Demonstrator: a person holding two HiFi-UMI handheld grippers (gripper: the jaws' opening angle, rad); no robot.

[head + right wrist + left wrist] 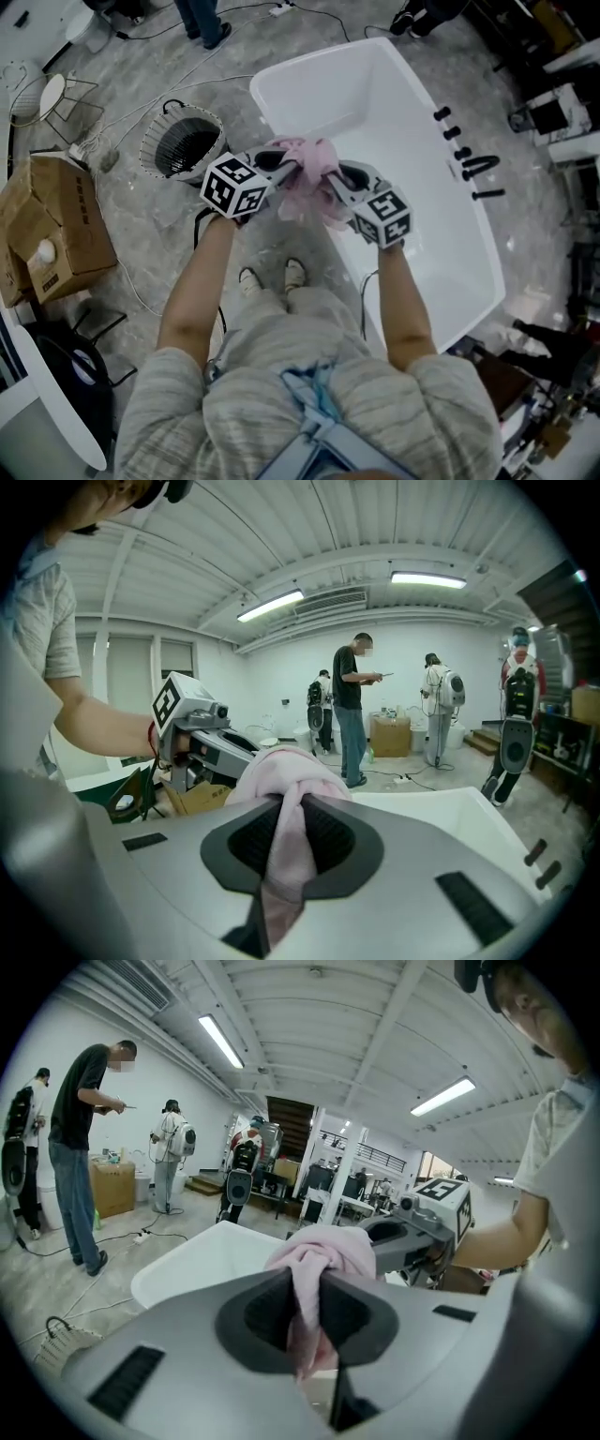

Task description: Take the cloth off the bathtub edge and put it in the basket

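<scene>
The left hand-held gripper and the right hand-held gripper each pinch a bunch of the pink cloth, up in the air over the bathtub edge. The cloth looks soft, light and floppy, so bunched folds are good to hold. The wire basket on the floor looks empty. So does the tub.

Arms extended; left tongs, right tongs clamped, tips close.
</scene>
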